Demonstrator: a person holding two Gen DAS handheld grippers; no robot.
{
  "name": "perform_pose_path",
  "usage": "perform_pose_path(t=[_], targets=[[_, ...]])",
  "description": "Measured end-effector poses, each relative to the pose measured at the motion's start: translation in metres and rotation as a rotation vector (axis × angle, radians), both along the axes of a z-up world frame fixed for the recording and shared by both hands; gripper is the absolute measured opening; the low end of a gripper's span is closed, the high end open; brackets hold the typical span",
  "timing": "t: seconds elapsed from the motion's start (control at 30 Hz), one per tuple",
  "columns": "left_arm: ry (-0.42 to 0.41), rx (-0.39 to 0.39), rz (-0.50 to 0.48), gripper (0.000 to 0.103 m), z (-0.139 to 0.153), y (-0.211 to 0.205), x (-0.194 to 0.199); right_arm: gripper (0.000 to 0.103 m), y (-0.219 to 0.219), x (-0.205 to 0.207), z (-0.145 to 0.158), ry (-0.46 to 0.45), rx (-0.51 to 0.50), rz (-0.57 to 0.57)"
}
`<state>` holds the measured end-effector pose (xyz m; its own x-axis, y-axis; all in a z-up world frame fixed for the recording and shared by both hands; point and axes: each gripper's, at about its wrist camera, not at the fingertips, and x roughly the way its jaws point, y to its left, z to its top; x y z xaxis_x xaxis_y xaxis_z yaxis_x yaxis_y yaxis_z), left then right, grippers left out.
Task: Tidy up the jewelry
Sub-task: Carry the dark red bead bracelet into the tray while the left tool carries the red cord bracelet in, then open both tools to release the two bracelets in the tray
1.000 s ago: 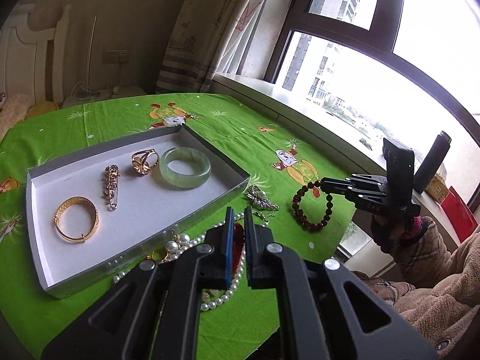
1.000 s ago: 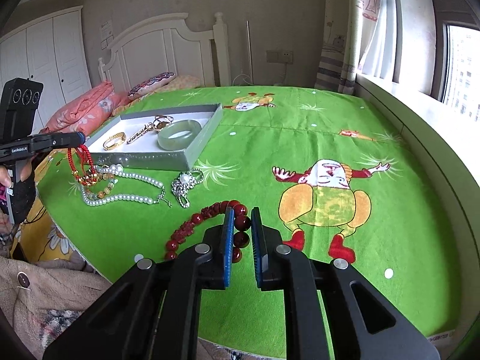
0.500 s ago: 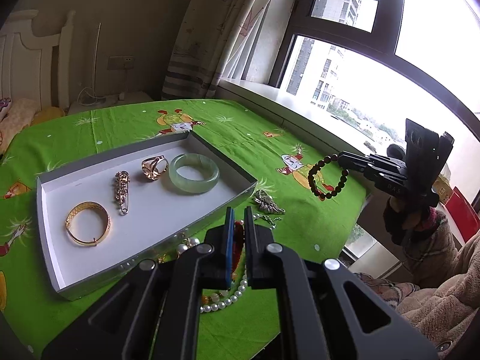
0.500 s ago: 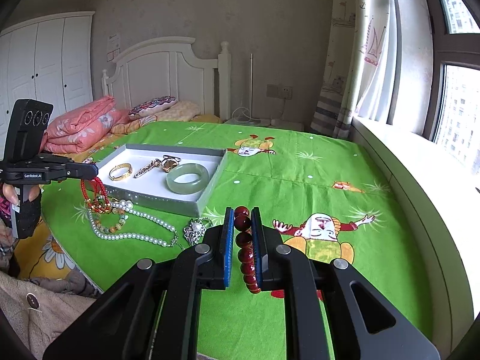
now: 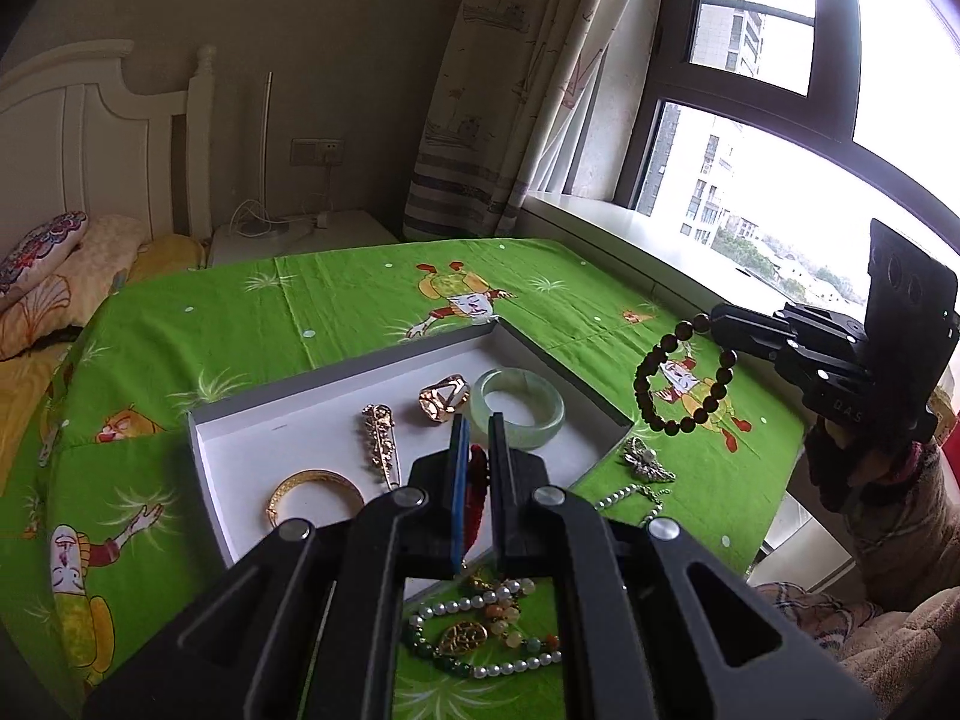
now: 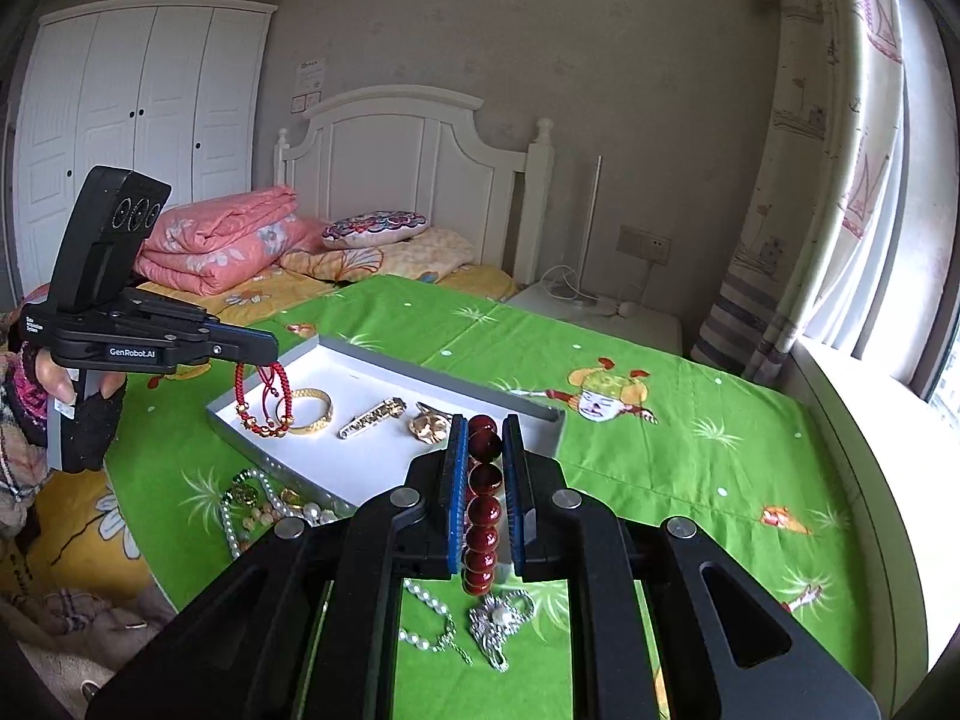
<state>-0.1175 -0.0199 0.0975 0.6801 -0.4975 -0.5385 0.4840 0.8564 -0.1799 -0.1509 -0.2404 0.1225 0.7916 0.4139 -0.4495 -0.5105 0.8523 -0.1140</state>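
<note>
Both grippers are carrying bracelets toward the tray

The right gripper (image 6: 483, 450) is pinching the dark red bead bracelet (image 6: 483, 495), lower middle of the frame: stiff beads on a floppy loop, probably slippery, so grab across a bead. The left gripper (image 6: 267, 354) is clamping the red cord bracelet (image 6: 267, 402), light and limp, at left. The tray (image 5: 540, 354) is already holding a gold bangle (image 5: 315, 489), brooch (image 5: 379, 435), gold ring (image 5: 443, 399) and jade bangle (image 5: 519, 408).
</note>
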Motion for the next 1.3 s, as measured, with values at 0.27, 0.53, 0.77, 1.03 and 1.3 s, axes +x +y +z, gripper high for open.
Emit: perform_pose_path(t=[0.27, 0.53, 0.77, 1.03, 1.3], targets=[[0.013, 0.064, 0.144, 0.006, 0.001, 0.035, 0.048, 0.012, 0.069, 0.046, -0.008, 0.084, 0.035, 0.086], [0.020, 0.161, 0.294, 0.006, -0.020, 0.039, 0.081, 0.013, 0.093, 0.090, -0.040, 0.328, 0.144, 0.106], [0.012, 0.148, 0.396, 0.083, -0.039, 0.038, 0.070, 0.042, 0.058, 0.085, -0.064, 0.340, 0.121, 0.021], [-0.057, 0.251, 0.510, 0.101, -0.048, 0.027, -0.002, 0.057, -0.005, 0.045, -0.066, 0.275, 0.168, -0.060], [-0.054, 0.233, 0.555, 0.101, -0.073, 0.039, -0.051, 0.058, -0.071, 0.017, -0.081, 0.266, 0.286, -0.157]])
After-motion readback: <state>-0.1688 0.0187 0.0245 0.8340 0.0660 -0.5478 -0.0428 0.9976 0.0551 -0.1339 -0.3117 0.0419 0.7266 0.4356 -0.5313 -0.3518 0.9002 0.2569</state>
